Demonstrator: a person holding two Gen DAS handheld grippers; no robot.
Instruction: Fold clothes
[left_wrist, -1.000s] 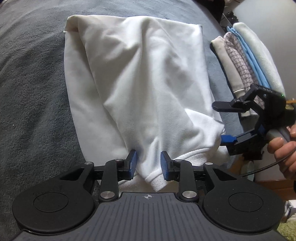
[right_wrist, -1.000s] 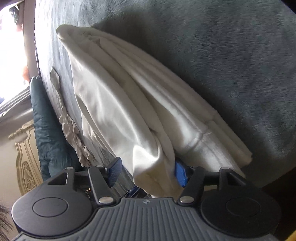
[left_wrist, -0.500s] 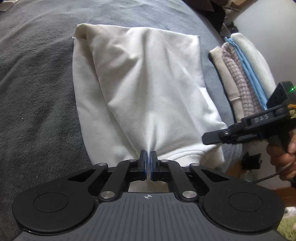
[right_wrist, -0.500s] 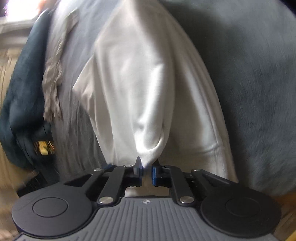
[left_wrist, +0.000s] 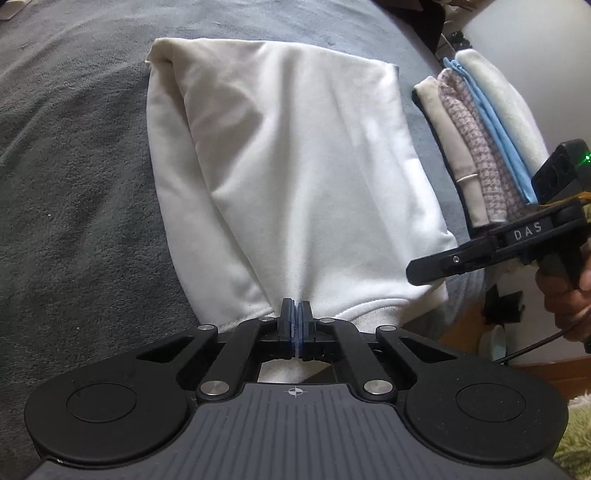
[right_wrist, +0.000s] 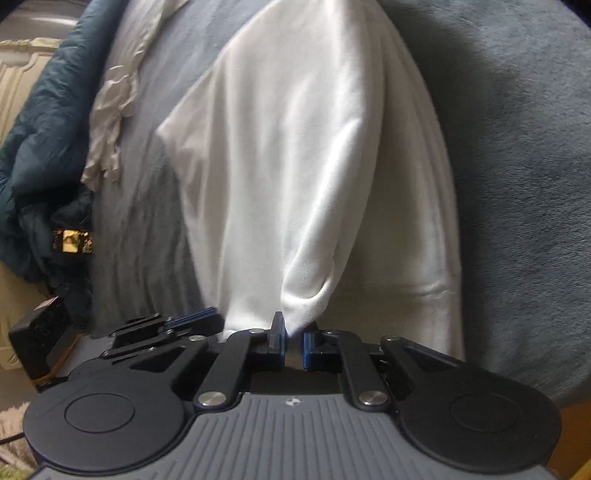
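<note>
A white garment (left_wrist: 280, 177) lies partly folded on the grey blanket (left_wrist: 74, 206), its ribbed hem toward me. My left gripper (left_wrist: 296, 317) is shut on that near hem, and the cloth rises in a taut ridge from the pinch. In the right wrist view the same white garment (right_wrist: 295, 177) is drawn up into a fold, and my right gripper (right_wrist: 293, 334) is shut on its near corner. The right gripper (left_wrist: 461, 264) also shows at the garment's right edge in the left wrist view, held by a hand (left_wrist: 565, 295).
A stack of folded clothes (left_wrist: 480, 147), beige, tweed, blue and white, lies right of the garment at the bed's edge. A dark teal quilt (right_wrist: 40, 122) and a crumpled pale cloth (right_wrist: 110, 110) lie to the left in the right wrist view. The left gripper's body (right_wrist: 166, 325) is close by.
Both grippers went from open around the garment's near edge to shut on it. The cloth is now lifted and stretched into ridges between them, and the right gripper has swung round.
</note>
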